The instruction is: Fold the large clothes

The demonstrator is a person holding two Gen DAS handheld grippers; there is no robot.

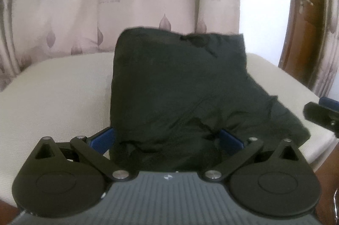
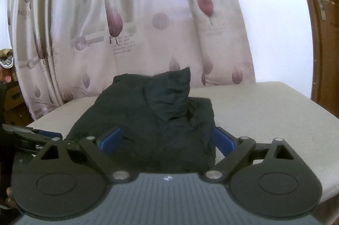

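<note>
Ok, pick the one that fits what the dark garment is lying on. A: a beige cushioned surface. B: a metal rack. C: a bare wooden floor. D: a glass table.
A: the folded dark garment lies on a beige cushioned surface, with the left gripper and the right gripper open around its near edge.

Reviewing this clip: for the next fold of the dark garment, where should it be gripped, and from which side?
Probably the near hem of the dark garment, approached from the front: it lies nearest, between the spread fingers of the left gripper and right gripper, while the far end stands bunched by the curtain.
</note>
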